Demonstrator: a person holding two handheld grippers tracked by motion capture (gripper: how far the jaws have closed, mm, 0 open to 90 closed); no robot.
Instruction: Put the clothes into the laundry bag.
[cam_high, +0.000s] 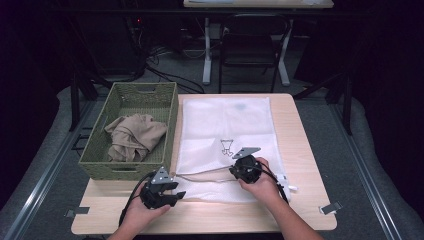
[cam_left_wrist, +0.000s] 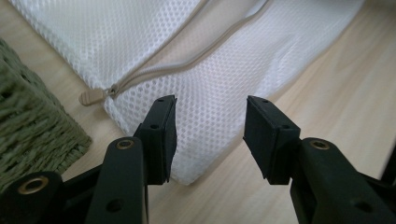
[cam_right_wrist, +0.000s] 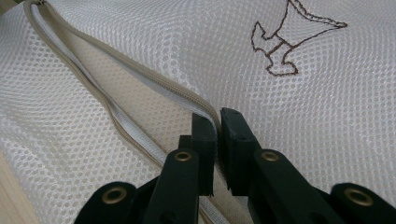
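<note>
A white honeycomb-mesh laundry bag (cam_high: 225, 135) lies flat on the pale wooden surface (cam_high: 300, 210), its beige zipper (cam_right_wrist: 116, 60) open in a long curved slit, and a small brown stitched figure (cam_right_wrist: 289, 42) marks the mesh. The right claw (cam_right_wrist: 218, 135) is pinched together on the zipper's upper edge. The left claw (cam_left_wrist: 210, 135) stands apart over the bag's near corner, gripping nothing. Left of the bag, touching it, a green woven basket (cam_high: 165, 100) holds crumpled tan cloth (cam_high: 134, 136).

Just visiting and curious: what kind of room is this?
Probably a lab or workshop, not a home: a wooden table on grey carpet, cables on the floor, a folding chair and another desk behind.
</note>
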